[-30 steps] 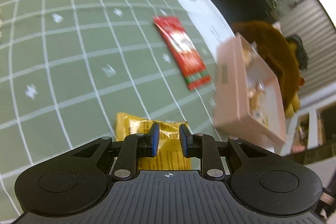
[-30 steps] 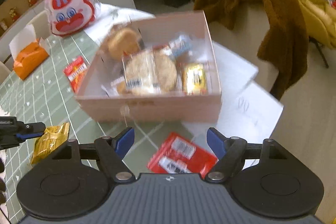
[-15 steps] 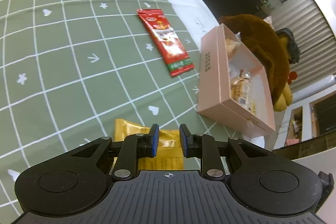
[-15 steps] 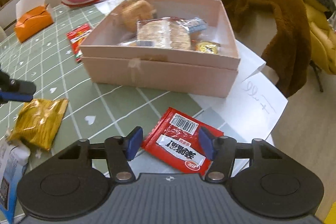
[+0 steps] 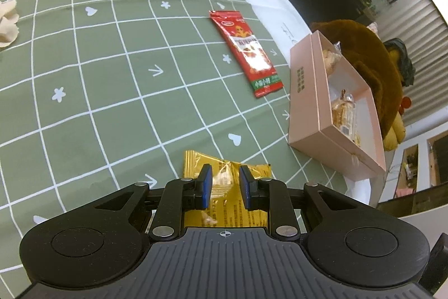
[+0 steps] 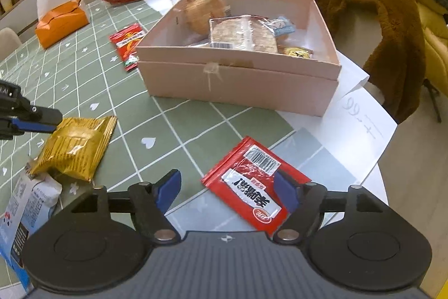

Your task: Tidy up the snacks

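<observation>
Box [image 6: 238,86] rear centre on table [image 6: 173,114]; wrapped packet [image 6: 74,149] front left; flat packet [image 6: 252,181] before box, apparently partly on paper [image 6: 355,125].

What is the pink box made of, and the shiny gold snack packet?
The pink box looks like matte cardboard: flat stiff walls, folded edges, a bit of tape. The gold packet seems to be crinkly foil or plastic film, since it glints and wrinkles.

Both the left gripper [image 5: 223,186] and the right gripper [image 6: 226,189] have matte black bodies with ribbed grey centre, round discs, silver screws, a small crosshair mark and blue finger pads [image 5: 206,186].
</observation>
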The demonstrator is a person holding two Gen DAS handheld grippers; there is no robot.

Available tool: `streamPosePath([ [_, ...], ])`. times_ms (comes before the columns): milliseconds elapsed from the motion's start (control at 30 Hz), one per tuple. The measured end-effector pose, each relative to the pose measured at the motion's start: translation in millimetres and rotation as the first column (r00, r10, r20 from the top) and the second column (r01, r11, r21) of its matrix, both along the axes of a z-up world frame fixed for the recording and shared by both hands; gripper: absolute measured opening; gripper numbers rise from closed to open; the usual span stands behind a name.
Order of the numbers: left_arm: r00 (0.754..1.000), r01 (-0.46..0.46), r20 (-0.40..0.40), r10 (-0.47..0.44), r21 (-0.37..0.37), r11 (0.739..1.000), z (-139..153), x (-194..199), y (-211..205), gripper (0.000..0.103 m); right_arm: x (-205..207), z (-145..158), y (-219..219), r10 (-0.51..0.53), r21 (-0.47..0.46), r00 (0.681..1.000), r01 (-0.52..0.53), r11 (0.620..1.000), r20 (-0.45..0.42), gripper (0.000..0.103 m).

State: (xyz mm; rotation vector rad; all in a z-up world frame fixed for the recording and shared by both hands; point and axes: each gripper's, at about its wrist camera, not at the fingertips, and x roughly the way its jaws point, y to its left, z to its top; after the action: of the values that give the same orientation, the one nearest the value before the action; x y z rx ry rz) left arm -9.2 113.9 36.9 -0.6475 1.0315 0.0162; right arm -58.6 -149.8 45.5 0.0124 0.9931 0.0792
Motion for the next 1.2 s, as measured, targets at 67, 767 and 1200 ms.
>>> streamPosePath([
  [67, 1.0, -0.001, -0.001, 0.001, -0.001, 1.0, -0.4, -1.0, -0.2, 0.025, 0.3, -0.2, 1.5, -0.002, -0.001, 1.0, 0.002, 1.0, 0.0, 0.078],
  [767, 0.986, -0.154, -0.063, 0.154, -0.007, 0.988, -15.7, 166.3, 23.2, 0.027, 3.1, -5.0, 6.2, -0.019, -0.022, 1.0, 0.02, 1.0, 0.016, 0.086],
  [1200, 0.957, 0.263, -0.007, -0.291, 0.447, 0.855, -5.2, 205.5, -71.8, 0.031, -2.1, -10.1, 14.3, -0.017, -0.058, 0.999, 0.02, 0.998, 0.038, 0.095],
])
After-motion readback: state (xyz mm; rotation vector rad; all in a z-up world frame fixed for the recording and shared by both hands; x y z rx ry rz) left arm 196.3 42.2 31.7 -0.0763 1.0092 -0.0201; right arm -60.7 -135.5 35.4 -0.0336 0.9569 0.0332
